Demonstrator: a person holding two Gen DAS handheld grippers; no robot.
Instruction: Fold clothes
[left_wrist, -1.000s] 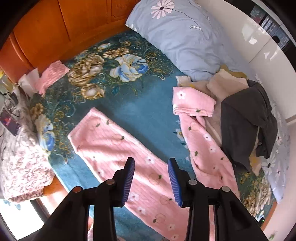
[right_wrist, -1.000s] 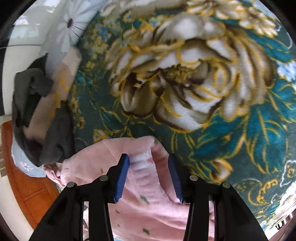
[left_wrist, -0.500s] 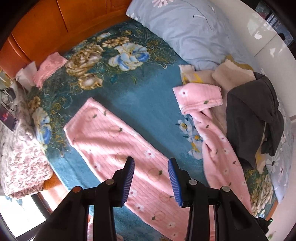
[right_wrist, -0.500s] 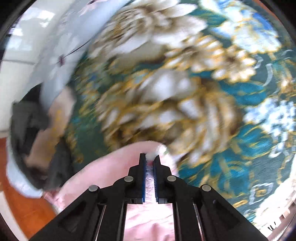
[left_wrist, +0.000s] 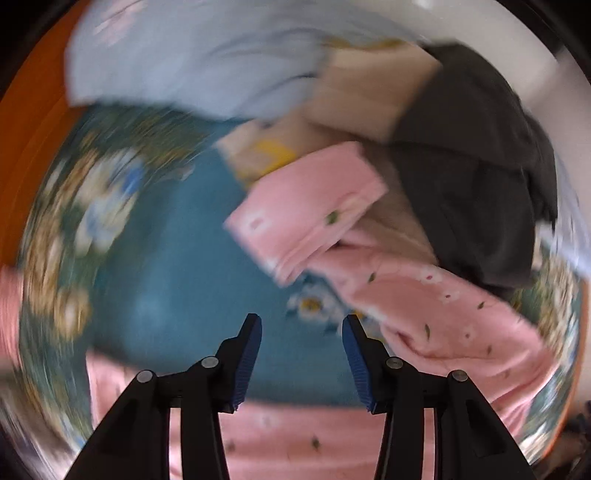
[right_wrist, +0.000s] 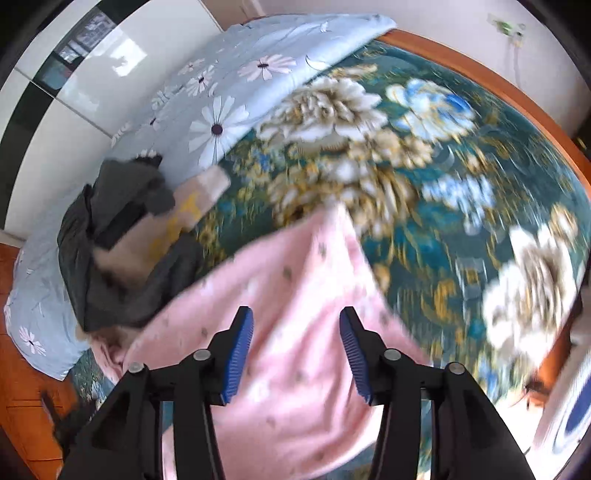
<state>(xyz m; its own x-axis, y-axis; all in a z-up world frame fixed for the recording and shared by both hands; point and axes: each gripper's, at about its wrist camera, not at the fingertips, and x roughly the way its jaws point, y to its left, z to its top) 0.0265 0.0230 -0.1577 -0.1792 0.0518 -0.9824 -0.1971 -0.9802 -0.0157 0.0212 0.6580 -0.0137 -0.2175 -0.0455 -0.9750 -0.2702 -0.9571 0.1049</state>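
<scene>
Pink flower-print pyjama trousers lie spread on the teal floral bedspread, one leg end folded over near the clothes pile. In the left wrist view my left gripper hangs open above bare bedspread between the two pink legs, holding nothing. In the right wrist view the pink trousers lie flat below my right gripper, which is open with the cloth beneath its fingers, not pinched. Both views are motion-blurred.
A dark grey garment and beige clothes are piled at the bed's side, seen too as the grey garment. A light blue daisy quilt lies behind. The orange wooden bed frame rims the bed.
My right gripper was shut on the pink cloth's edge half a second ago and has now opened and pulled back. My left gripper has swung towards the clothes pile, staying open.
</scene>
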